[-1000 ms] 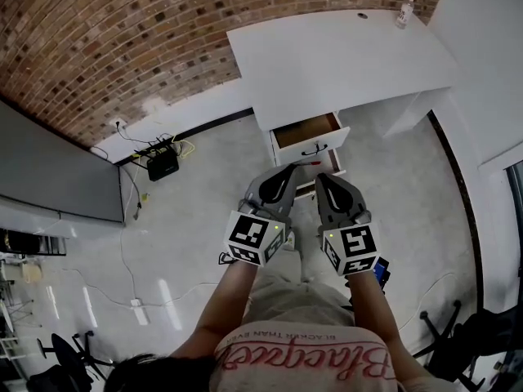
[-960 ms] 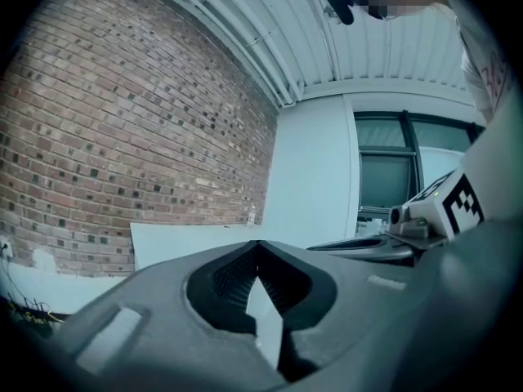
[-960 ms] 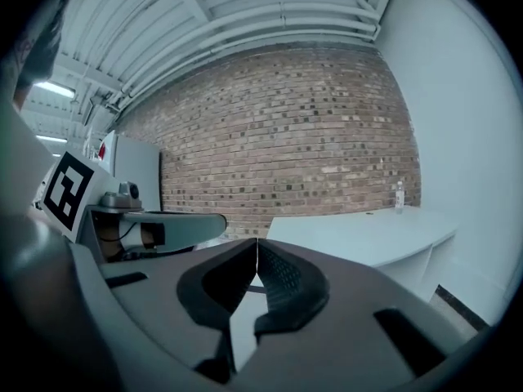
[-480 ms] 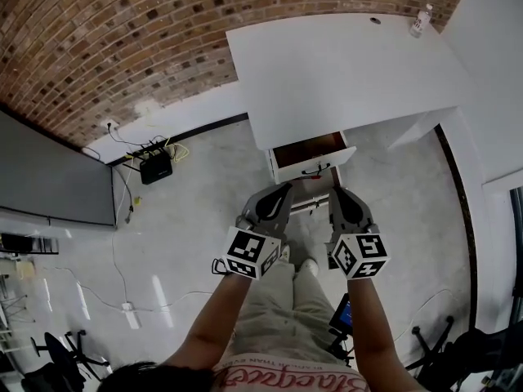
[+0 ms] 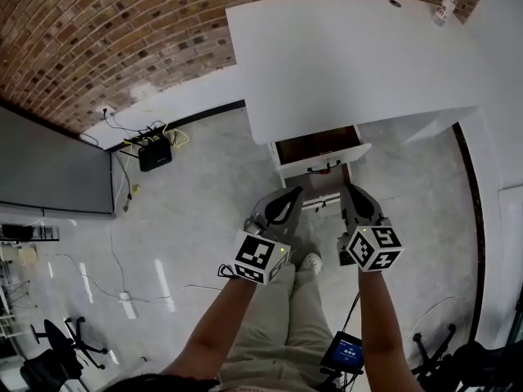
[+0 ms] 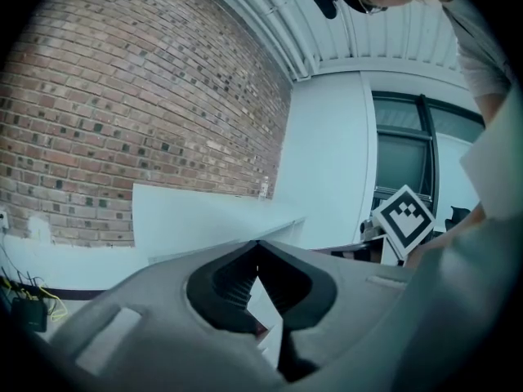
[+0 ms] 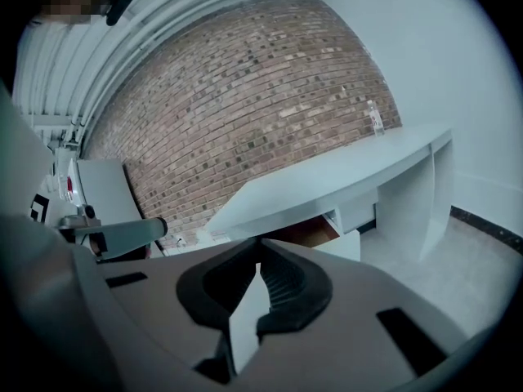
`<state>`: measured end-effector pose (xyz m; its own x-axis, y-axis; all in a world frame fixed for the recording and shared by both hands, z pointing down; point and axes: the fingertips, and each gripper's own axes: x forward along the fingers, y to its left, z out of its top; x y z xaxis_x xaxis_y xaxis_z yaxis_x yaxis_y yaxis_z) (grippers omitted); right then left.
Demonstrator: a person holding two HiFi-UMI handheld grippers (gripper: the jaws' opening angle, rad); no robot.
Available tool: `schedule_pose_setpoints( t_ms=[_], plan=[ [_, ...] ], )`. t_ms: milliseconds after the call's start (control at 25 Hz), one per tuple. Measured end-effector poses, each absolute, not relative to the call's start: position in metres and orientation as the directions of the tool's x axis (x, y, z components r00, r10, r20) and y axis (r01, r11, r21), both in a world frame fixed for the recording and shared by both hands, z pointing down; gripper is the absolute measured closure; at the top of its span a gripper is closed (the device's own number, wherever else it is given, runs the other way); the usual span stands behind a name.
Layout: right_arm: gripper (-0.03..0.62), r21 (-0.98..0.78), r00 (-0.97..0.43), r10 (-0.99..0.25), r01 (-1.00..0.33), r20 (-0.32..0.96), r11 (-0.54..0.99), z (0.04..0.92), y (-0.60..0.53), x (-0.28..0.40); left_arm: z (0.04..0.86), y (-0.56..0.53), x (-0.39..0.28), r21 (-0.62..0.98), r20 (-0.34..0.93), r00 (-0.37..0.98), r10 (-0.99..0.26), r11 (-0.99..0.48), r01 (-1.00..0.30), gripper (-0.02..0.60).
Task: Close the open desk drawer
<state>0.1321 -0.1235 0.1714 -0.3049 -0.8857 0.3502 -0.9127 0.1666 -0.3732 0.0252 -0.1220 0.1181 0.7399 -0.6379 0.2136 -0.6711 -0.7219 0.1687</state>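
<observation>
Head view, drawer (image 5: pixel 319 147): open, pulled out from under the near edge of the white tabletop (image 5: pixel 351 55); brown inside exposed, dark handle on the white front.
Head view, left gripper (image 5: pixel 292 193): above the floor (image 5: pixel 196 211), near side of the drawer, apart from it; pointed toward the drawer front.
Head view, right gripper (image 5: pixel 354 189): right of the left one, just near of the drawer front, no contact visible.
Head view, bottle (image 5: pixel 445 6): upright at the far right corner of the tabletop.
Left gripper view, left gripper (image 6: pixel 258 245): clenched, tips meeting, nothing between them; tabletop (image 6: pixel 204 211) and brick wall (image 6: pixel 122 113) beyond.
Right gripper view, right gripper (image 7: pixel 260 242): clenched and empty, tips together.
Right gripper view, drawer (image 7: pixel 327 233): open under the tabletop (image 7: pixel 351 178), just beyond the tips, untouched.
</observation>
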Motion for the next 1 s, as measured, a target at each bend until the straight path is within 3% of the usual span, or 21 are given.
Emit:
schedule_pose_setpoints(
  t_ms=[360, 480, 1000],
  plan=[
    [0.572, -0.418, -0.317, -0.884, -0.895, 0.344, 0.158, 0.247, -0.152, 0.125, 0.184, -0.138, 0.02, 0.172, 0.235, 0.727, -0.645, -0.708, -0.685, 0.575],
    [0.486, -0.392, -0.312, -0.881, -0.905, 0.355, 0.162, 0.274, -0.157, 0.12, 0.206, -0.141, 0.021, 0.178, 0.244, 0.726, -0.643, -0.706, -0.685, 0.575],
    [0.388, -0.238, -0.231, -0.9, -0.96, 0.369, 0.149, 0.336, -0.203, 0.128, 0.253, -0.154, 0.025, 0.199, 0.257, 0.727, -0.637, -0.702, -0.684, 0.575]
  ],
)
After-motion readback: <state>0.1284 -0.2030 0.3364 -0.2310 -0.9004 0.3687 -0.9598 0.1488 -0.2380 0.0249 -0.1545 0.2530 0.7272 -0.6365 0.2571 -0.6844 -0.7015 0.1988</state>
